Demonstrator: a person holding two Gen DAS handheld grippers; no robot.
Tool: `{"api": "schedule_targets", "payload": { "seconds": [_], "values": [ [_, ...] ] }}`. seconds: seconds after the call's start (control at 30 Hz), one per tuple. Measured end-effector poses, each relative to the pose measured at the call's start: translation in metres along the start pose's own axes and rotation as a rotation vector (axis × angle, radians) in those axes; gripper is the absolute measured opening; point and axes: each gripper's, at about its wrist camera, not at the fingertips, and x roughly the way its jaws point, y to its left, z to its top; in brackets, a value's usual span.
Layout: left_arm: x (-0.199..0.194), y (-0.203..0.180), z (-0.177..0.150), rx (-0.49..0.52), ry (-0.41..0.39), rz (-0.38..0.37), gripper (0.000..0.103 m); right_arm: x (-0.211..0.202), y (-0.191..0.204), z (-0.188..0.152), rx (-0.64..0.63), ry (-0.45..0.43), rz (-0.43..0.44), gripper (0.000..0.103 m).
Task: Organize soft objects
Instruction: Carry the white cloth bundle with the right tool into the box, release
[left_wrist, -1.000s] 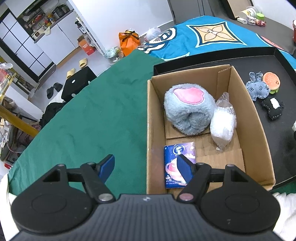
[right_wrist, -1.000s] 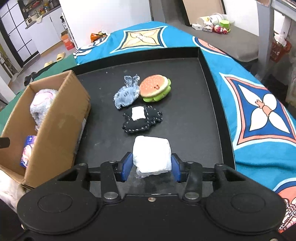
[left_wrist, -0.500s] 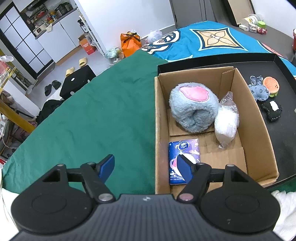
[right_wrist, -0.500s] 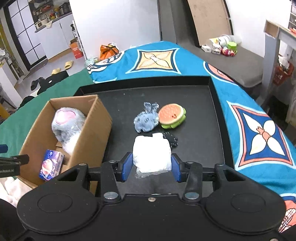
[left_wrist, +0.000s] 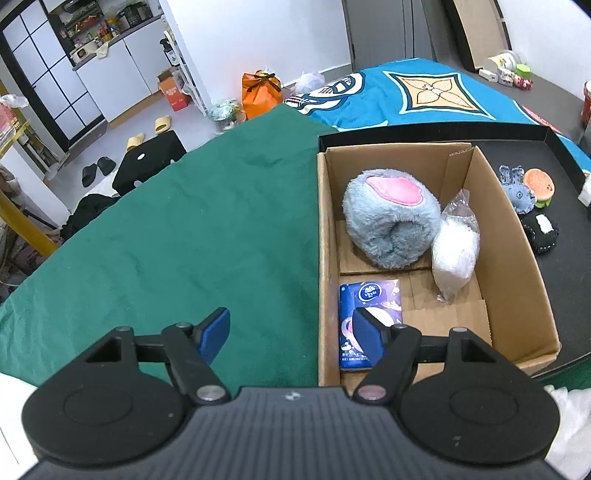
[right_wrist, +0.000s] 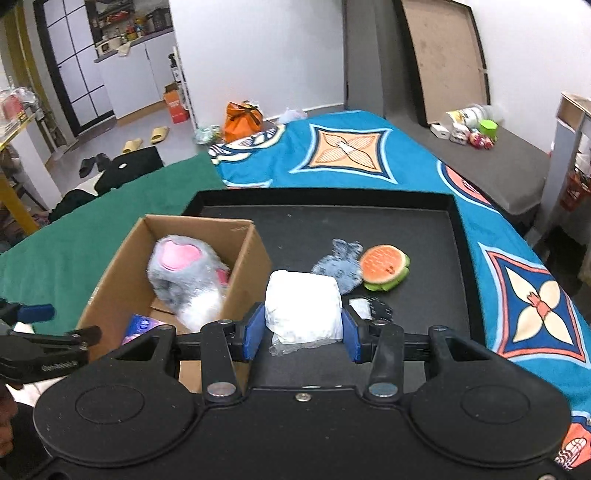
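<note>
We hold the right gripper (right_wrist: 302, 334) clamped on a white packet (right_wrist: 302, 306), both blue pads pressed against its sides, with a bit of clear wrap hanging below. The packet hangs above the black tray (right_wrist: 458, 258), just right of the box (right_wrist: 255, 251) and clear of its right wall. Our left gripper (left_wrist: 291, 330) stands open with nothing between its pads; one pad hangs over the green cloth (left_wrist: 166, 229), the other over the box's near left corner.

The box is open at the top, its flaps folded down inside. Its left wall runs along the edge of the green cloth, and its right wall faces the toys on the tray. Inside, the far half is filled by the plush and the bag, the near left by the tissue pack. The near right floor of the box is bare cardboard, the only open room in it. The tray has a raised rim all round, with wide bare floor toward its far and right sides.

Counting: one box, one tray. In the box we see three things: one grey plush (left_wrist: 391, 221) with a pink patch, one clear bag (left_wrist: 456, 247) of white stuff leaning on it, and one blue tissue pack (left_wrist: 369, 302). On the tray lie three toys close together: one grey-blue bunny (right_wrist: 338, 266), one burger (right_wrist: 386, 267) touching it, and one black piece (left_wrist: 541, 232) with a white patch. One white packet is in the grip.
</note>
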Motion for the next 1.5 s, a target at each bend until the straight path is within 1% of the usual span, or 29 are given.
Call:
{"api": "schedule_targets", "payload": {
  "seconds": [0.03,0.1,0.3,0.37,0.43,0.53,0.6,0.67,0.87,0.9,0.93,0.97,1.0,1.13,1.5],
  "values": [
    [0.001,0.000,0.000,-0.002,0.000,-0.006,0.069,-0.001,0.004,0.000,-0.005,0.000,0.003,0.044],
    [0.002,0.001,-0.001,-0.005,-0.001,-0.018,0.069,-0.001,0.011,0.002,-0.017,-0.001,0.009,0.044],
    [0.005,0.004,-0.003,-0.019,0.000,-0.047,0.059,0.000,0.031,0.007,-0.048,-0.001,0.035,0.044],
    [0.006,0.005,-0.004,-0.025,0.006,-0.057,0.053,0.000,0.038,0.008,-0.062,0.002,0.051,0.044],
    [0.008,0.006,-0.005,-0.027,0.012,-0.069,0.050,0.001,0.045,0.009,-0.073,0.007,0.063,0.044],
    [0.010,0.007,-0.005,-0.032,0.018,-0.088,0.043,0.003,0.055,0.009,-0.087,0.023,0.091,0.044],
    [0.011,0.008,-0.006,-0.036,0.023,-0.099,0.036,0.005,0.062,0.009,-0.095,0.038,0.110,0.044],
    [0.013,0.008,-0.007,-0.039,0.030,-0.115,0.028,0.007,0.068,0.008,-0.100,0.054,0.131,0.044],
    [0.016,0.007,-0.008,-0.031,0.036,-0.159,0.011,0.015,0.082,0.006,-0.083,0.108,0.198,0.045],
    [0.016,0.007,-0.008,-0.030,0.035,-0.164,0.010,0.017,0.083,0.006,-0.081,0.118,0.215,0.047],
    [0.015,0.007,-0.008,-0.031,0.033,-0.169,0.010,0.018,0.084,0.005,-0.077,0.129,0.229,0.052],
    [0.015,0.008,-0.008,-0.034,0.032,-0.174,0.010,0.018,0.084,0.004,-0.075,0.133,0.229,0.065],
    [0.015,0.009,-0.008,-0.039,0.032,-0.178,0.010,0.017,0.085,0.003,-0.079,0.127,0.224,0.068],
    [0.016,0.010,-0.008,-0.052,0.034,-0.186,0.010,0.013,0.079,0.002,-0.084,0.123,0.211,0.068],
    [0.013,0.007,-0.008,-0.029,0.032,-0.161,0.011,0.004,0.045,0.003,-0.072,0.098,0.162,0.068]
  ]
}}
